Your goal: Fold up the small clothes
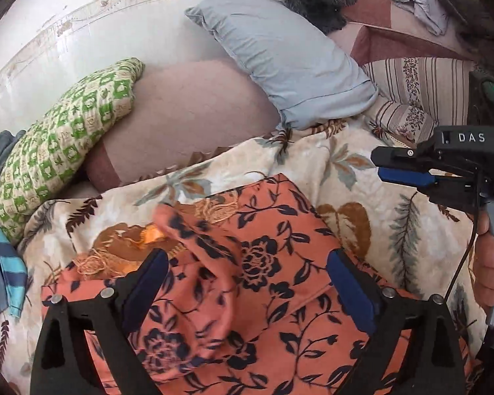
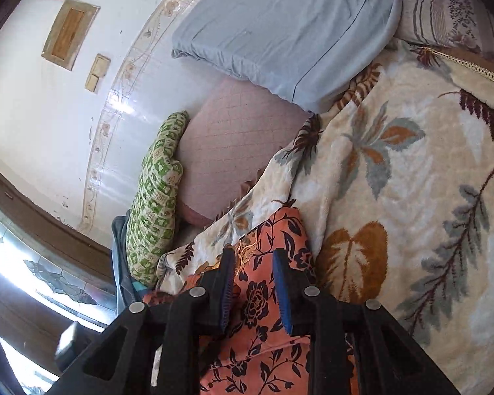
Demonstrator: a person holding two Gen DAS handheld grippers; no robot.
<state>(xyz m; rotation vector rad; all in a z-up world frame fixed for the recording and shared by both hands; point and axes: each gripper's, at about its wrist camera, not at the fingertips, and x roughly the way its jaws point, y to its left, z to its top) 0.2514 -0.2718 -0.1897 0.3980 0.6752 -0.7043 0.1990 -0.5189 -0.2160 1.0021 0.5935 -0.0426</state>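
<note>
An orange garment with a dark floral print lies on the leaf-patterned blanket, with a fold of cloth raised in its middle. My left gripper is open, its fingers spread over the garment's middle without holding it. My right gripper shows in the left wrist view off to the right, above the blanket, with its fingers close together. In the right wrist view the right gripper is partly open above the garment near its far corner, holding nothing.
A light blue pillow, a pink cushion and a green patterned cushion lie along the white wall. Blue striped cloth lies at the left edge. Striped bedding lies at the far right.
</note>
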